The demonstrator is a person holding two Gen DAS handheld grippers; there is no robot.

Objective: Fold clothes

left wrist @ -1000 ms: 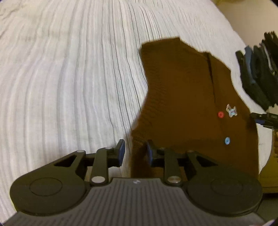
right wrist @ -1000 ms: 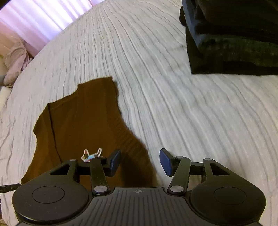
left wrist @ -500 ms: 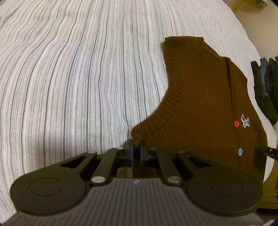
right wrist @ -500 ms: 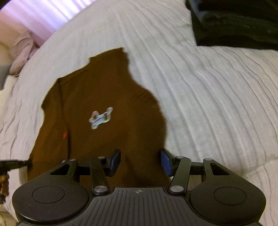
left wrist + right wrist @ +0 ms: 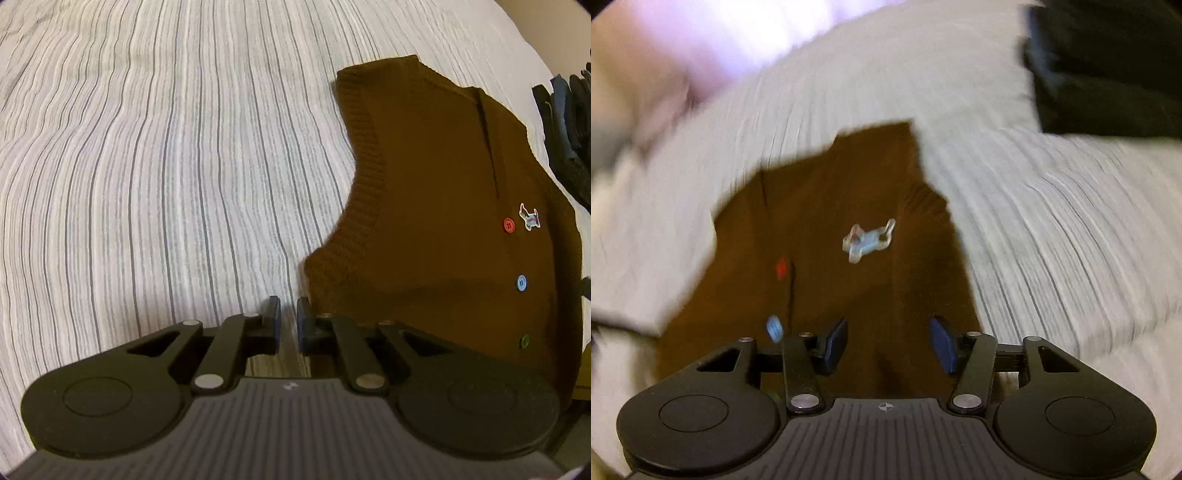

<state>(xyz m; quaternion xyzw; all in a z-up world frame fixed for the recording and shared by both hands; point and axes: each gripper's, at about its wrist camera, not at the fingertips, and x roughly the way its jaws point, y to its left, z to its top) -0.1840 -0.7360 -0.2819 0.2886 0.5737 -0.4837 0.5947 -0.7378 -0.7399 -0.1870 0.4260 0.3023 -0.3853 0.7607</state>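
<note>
The left gripper (image 5: 287, 314) has its jaws together at the brown vest (image 5: 436, 206) edge, grip unclear; the right gripper (image 5: 888, 341), jaws apart above it, next needs a hold.

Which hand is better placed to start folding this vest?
Probably left: the left gripper is shut at the side edge of the brown vest, below the armhole. The right gripper hangs open over its middle, holding nothing.

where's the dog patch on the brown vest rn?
On the brown vest, just right of the red button and above the blue button in the left wrist view. In the blurred right wrist view the dog patch sits mid-vest, ahead of the right gripper.
</note>
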